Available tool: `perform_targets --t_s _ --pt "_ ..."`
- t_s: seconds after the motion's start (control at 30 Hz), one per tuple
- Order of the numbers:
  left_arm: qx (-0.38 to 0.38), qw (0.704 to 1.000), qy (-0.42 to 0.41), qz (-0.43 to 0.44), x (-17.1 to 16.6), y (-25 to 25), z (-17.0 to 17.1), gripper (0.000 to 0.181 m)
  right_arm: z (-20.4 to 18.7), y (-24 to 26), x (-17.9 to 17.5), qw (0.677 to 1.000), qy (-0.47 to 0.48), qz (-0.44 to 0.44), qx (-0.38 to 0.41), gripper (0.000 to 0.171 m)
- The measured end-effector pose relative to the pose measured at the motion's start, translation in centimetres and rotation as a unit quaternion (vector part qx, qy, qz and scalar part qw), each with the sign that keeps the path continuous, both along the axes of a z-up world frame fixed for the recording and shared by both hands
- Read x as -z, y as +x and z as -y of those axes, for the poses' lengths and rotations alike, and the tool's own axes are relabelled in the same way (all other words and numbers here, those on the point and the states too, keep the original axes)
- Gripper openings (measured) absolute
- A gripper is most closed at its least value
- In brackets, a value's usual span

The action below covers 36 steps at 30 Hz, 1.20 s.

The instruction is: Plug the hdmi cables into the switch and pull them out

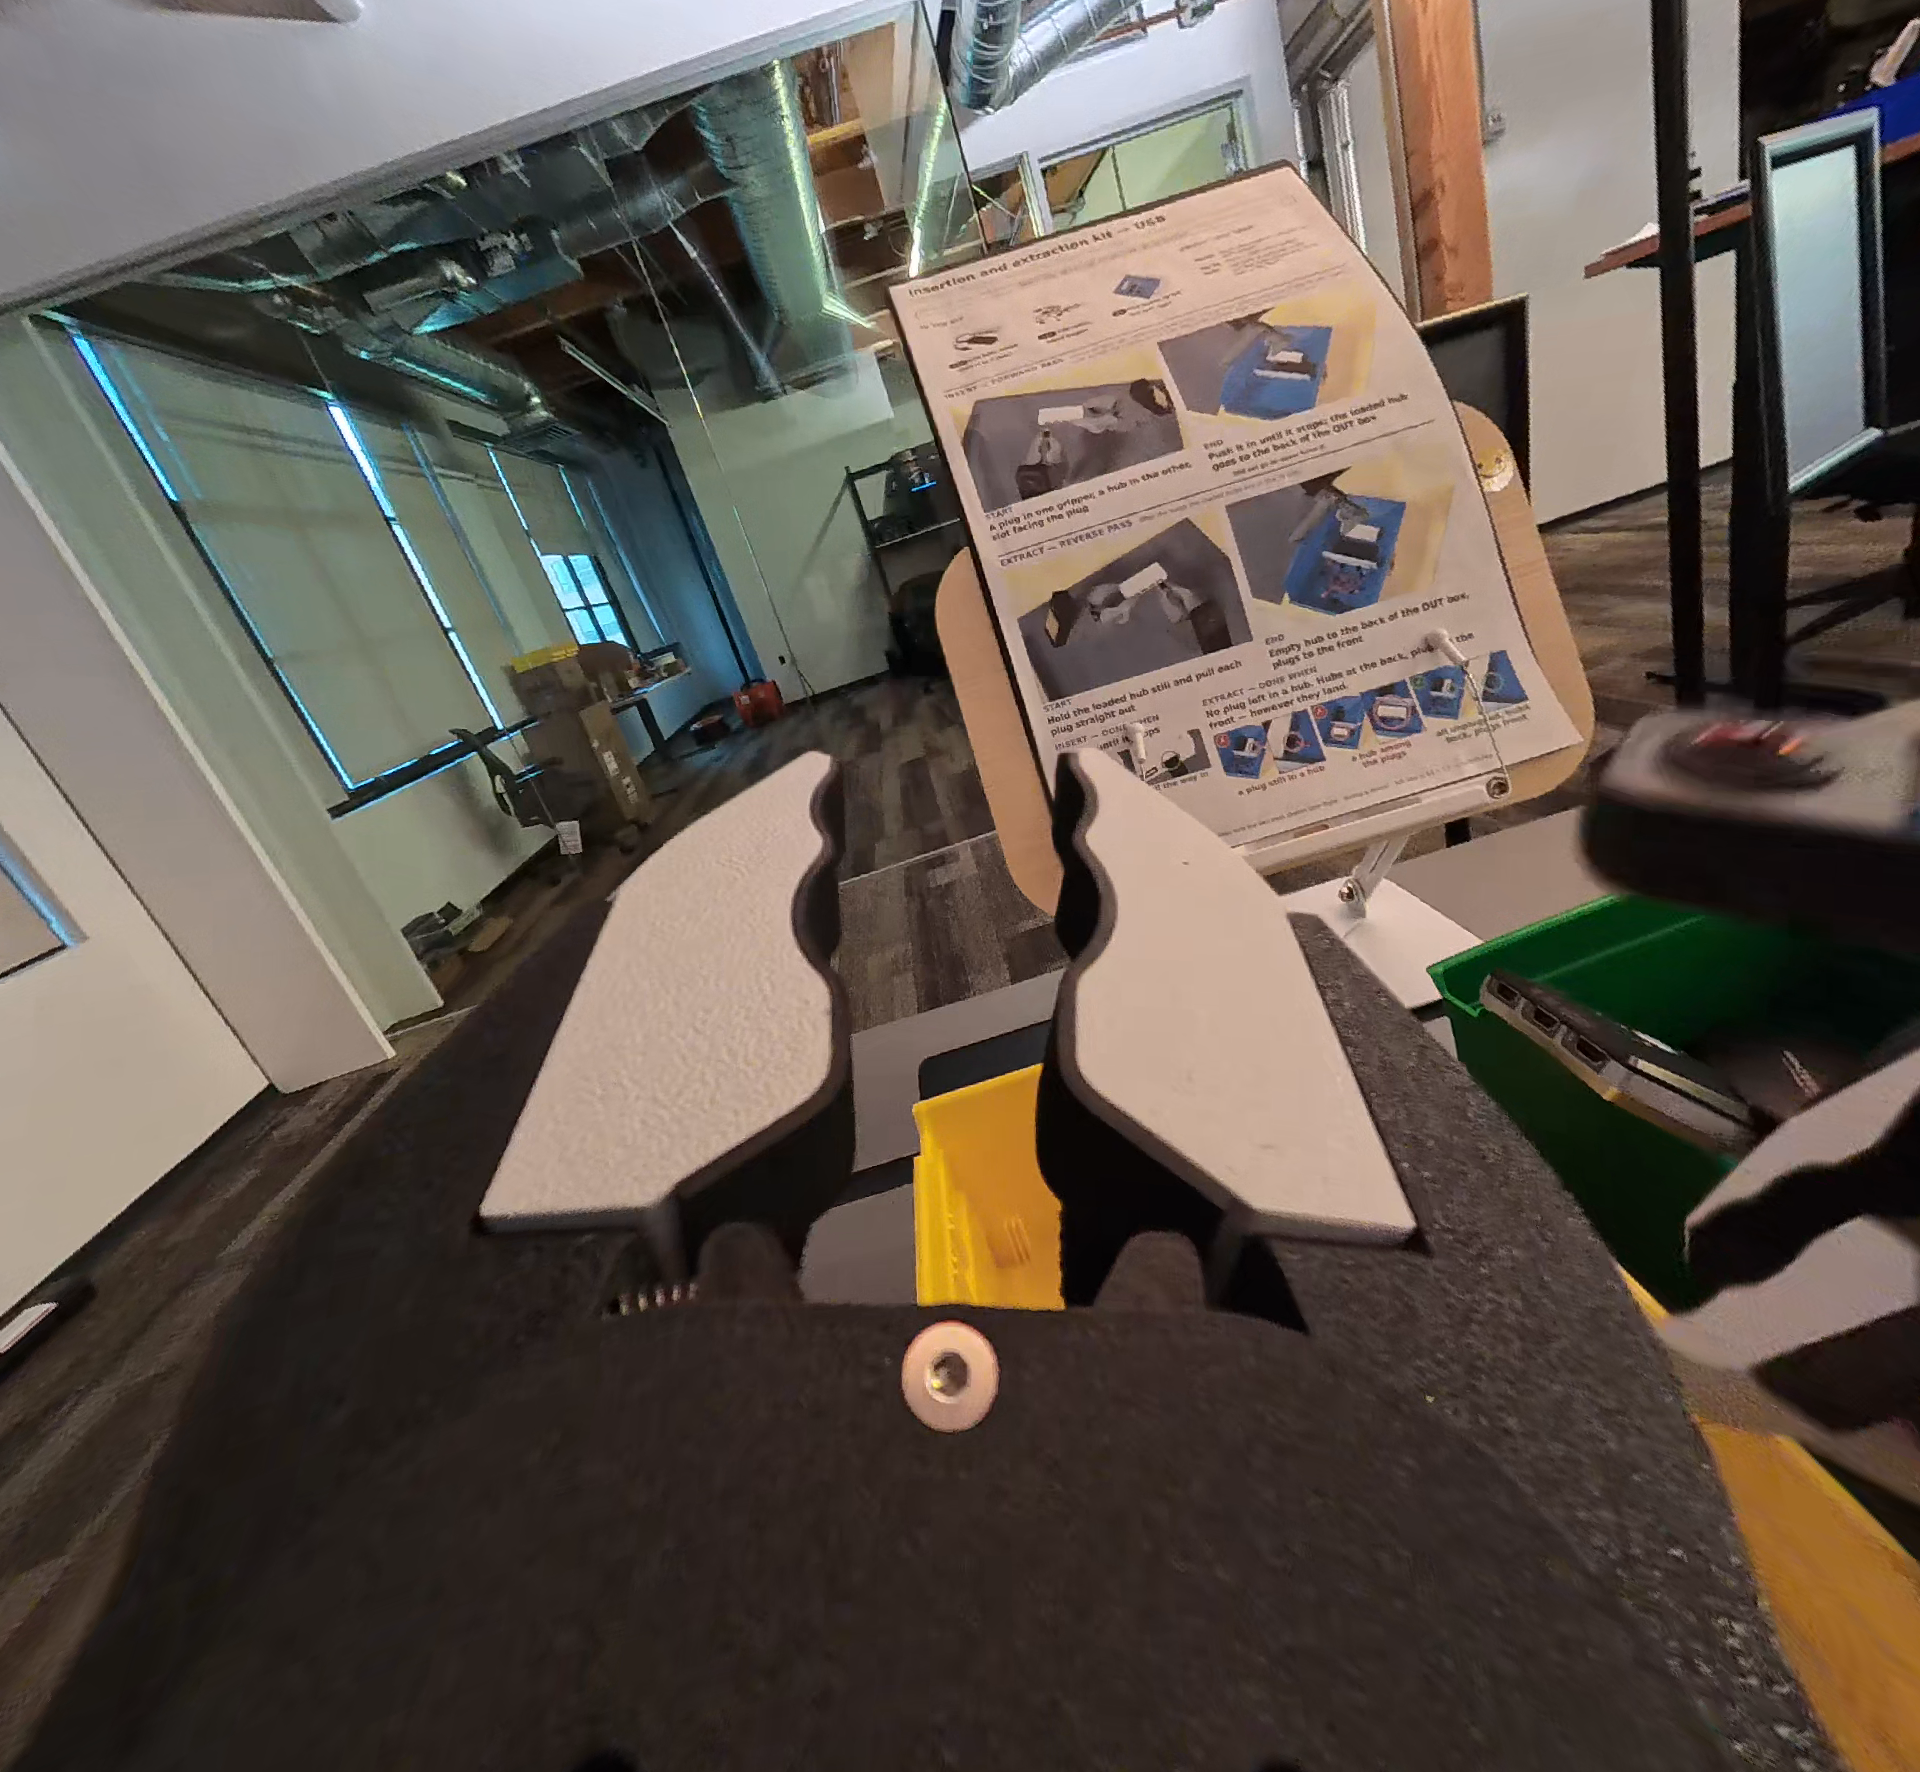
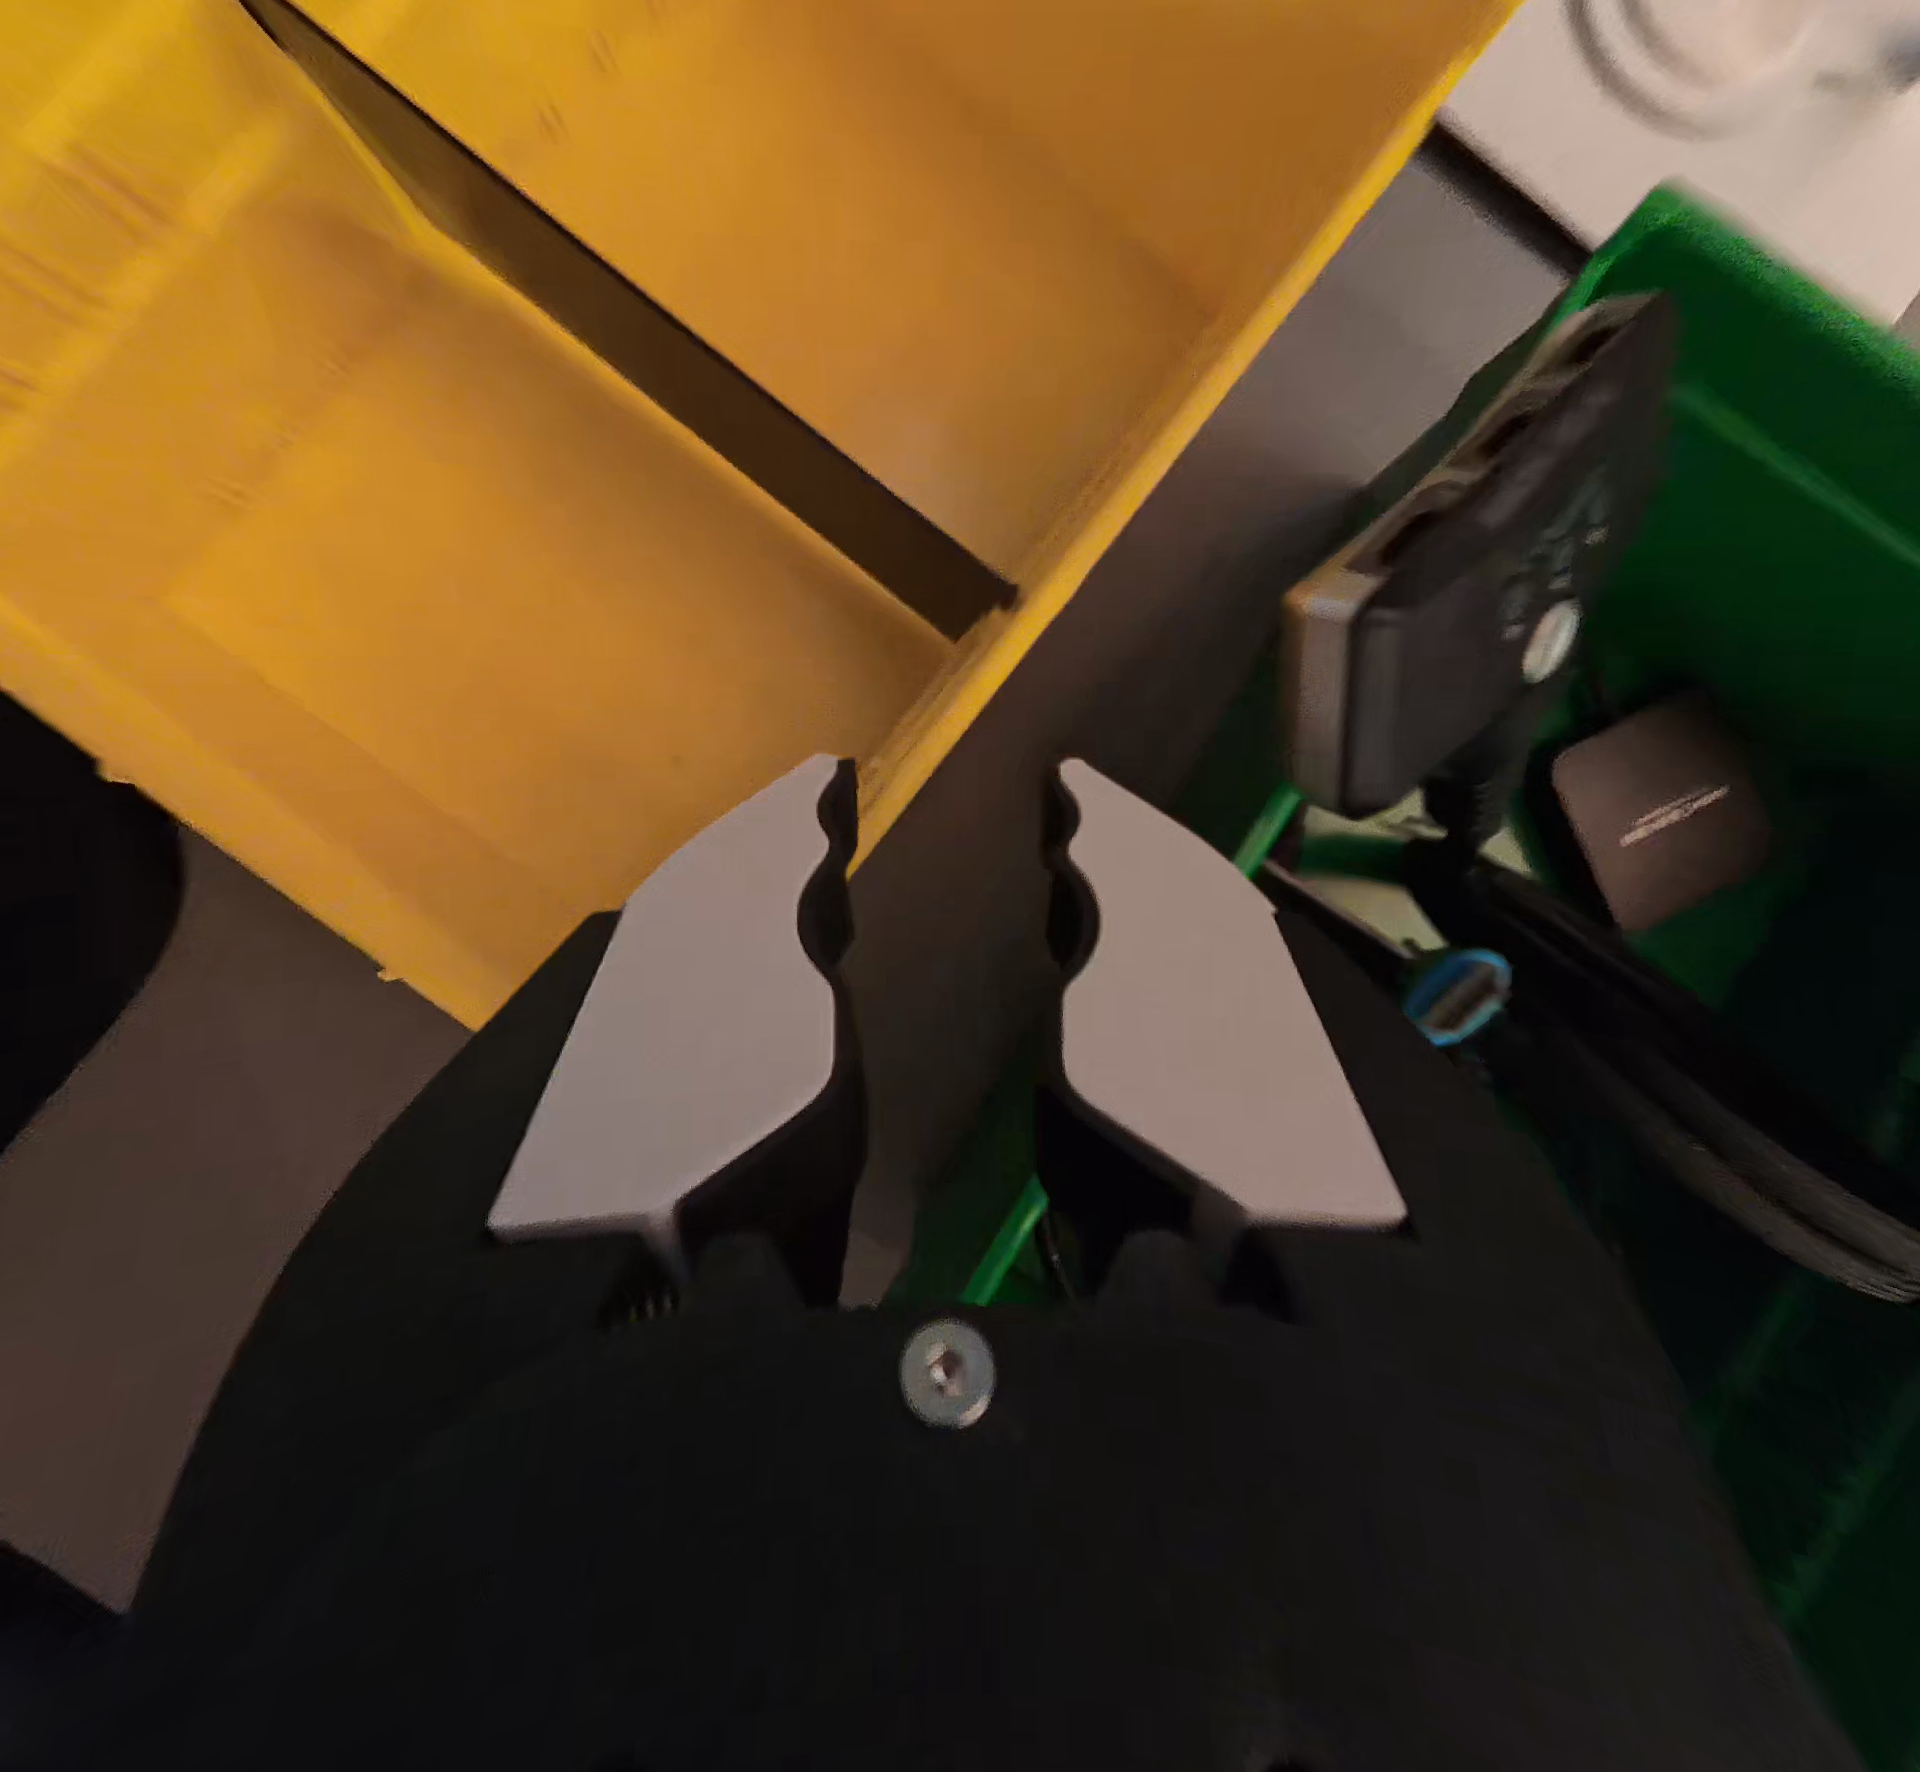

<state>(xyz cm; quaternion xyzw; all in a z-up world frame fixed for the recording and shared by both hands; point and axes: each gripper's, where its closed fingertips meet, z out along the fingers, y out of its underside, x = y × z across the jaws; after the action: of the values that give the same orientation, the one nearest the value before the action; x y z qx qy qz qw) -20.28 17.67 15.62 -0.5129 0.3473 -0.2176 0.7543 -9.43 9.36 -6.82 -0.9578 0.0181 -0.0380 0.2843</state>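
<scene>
My left gripper (image 1: pixel 945 772) is open and empty, held up above the table and pointing out into the room. My right gripper (image 2: pixel 951 772) is open and empty, just above the gap between a yellow bin (image 2: pixel 727 288) and a green bin (image 2: pixel 1766 434). The dark grey HDMI switch (image 2: pixel 1455 569) leans inside the green bin with its ports facing up. It also shows in the left wrist view (image 1: pixel 1621 1057). Black cables (image 2: pixel 1714 1099) and a blue-rimmed plug (image 2: pixel 1460 995) lie in the green bin beside it. The right gripper shows at the right edge of the left wrist view (image 1: pixel 1808 1234).
The yellow bin has a dark divider (image 2: pixel 623 351) across it and shows nothing inside; its corner (image 1: pixel 977 1192) shows between my left fingers. An instruction sheet on a wooden stand (image 1: pixel 1247 517) stands behind the bins. The table is grey (image 2: pixel 1226 496). There is about 25 centimeters between the tips of the two grippers. Measured from the fingertips, the dark grey HDMI switch (image 2: pixel 1455 569) is 7 centimeters or so from the right gripper and 25 centimeters from the left. The right tips stand about 7 centimeters off the blue-rimmed plug (image 2: pixel 1460 995).
</scene>
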Motion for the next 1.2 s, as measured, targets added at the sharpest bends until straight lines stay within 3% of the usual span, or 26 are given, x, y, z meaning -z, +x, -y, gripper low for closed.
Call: perform_targets --t_s 0.3,0.53,0.73,0.87,1.07,1.17,1.2 --pt "-0.022 1.0 -0.016 0.017 0.1 -1.0 -1.0 0.038 -0.3 -0.7 1.9 0.988 -0.143 -0.021 0.055 0.03" --pt "-0.133 0.99 0.05 0.016 -1.1 -3.5 -1.6 0.039 0.6 -1.1 5.6 0.963 -0.25 -0.026 0.098 0.033" --pt "-0.143 0.986 0.075 0.035 -2.3 -4.3 -0.8 0.037 -0.4 -0.6 5.6 0.965 -0.24 -0.027 0.105 0.029" --pt "-0.134 0.988 0.075 0.026 -2.1 -3.7 -0.6 0.037 -2.1 -1.9 5.5 0.968 -0.199 -0.107 0.109 0.01" --pt "-0.121 0.99 0.07 0.007 -1.5 -2.7 -0.5 0.037 -3.3 -3.7 6.1 0.968 -0.213 -0.124 0.054 0.01" --pt "-0.124 0.99 0.073 -0.003 -1.3 -2.6 -0.6 0.036 -2.9 -4.7 7.7 0.946 -0.265 -0.176 0.058 0.02" --pt "-0.121 0.99 0.07 -0.005 -1.3 -2.5 -0.6 0.036 -3.3 -4.9 7.6 0.946 -0.258 -0.186 0.054 0.013"
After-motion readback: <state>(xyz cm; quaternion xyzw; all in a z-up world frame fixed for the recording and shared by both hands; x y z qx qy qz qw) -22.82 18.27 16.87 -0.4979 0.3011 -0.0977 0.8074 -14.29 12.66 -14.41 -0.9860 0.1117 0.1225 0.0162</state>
